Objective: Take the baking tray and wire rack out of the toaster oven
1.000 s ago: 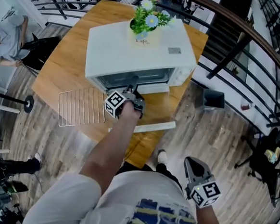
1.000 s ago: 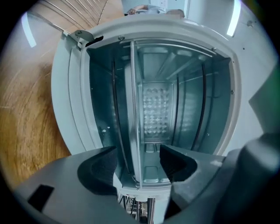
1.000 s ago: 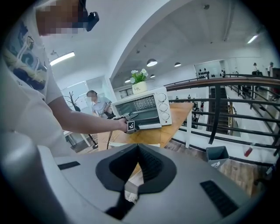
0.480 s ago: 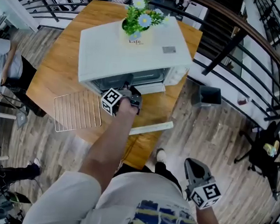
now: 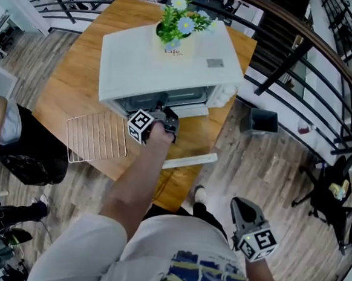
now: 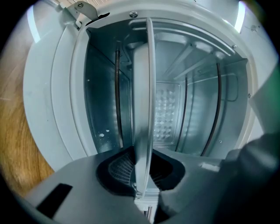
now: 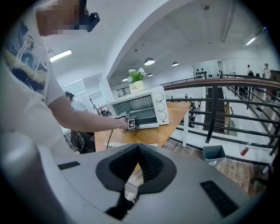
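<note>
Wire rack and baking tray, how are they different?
The wire rack lies out on the table; the baking tray sits inside the toaster oven. The rack is open wire; the tray is solid. Nothing holds the rack; the left gripper, whose jaws have just been closing, pinches the tray's rim. Both are metal.

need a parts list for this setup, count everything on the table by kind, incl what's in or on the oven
oven: 1
rack: 1
tray: 1
flower pot: 1
total: 4
</note>
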`<state>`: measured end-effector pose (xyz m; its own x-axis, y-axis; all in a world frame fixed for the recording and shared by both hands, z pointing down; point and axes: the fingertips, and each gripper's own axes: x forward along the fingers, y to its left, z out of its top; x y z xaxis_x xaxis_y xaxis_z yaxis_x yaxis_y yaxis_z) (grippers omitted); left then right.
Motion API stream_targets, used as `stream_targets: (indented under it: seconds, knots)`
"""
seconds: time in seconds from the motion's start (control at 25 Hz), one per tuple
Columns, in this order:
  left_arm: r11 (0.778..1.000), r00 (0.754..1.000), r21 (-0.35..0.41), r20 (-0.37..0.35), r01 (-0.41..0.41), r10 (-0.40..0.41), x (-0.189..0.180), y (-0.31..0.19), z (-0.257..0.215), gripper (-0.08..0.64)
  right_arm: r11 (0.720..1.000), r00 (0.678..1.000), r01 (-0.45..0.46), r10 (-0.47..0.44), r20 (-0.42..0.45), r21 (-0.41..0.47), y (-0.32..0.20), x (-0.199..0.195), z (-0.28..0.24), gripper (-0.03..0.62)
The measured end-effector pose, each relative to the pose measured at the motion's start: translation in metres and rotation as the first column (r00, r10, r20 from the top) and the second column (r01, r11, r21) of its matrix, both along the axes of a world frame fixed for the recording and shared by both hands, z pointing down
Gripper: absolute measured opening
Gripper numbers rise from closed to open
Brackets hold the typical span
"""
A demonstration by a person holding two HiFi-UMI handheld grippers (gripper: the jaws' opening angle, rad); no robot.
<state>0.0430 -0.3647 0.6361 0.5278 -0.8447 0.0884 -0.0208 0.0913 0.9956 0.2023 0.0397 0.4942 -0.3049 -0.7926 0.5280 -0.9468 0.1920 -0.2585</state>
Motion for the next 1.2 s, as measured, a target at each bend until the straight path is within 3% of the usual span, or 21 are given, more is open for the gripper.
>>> stream_targets:
  seconds: [1.2]
  knots:
    - [0.999,1.0,-0.03,-0.013,0.023,-0.023,-0.003,0.058,0.001,0.06,0.991,0.991,0.132,-0.132,0.014,0.026,-0.003,0.01,0.002,0.002]
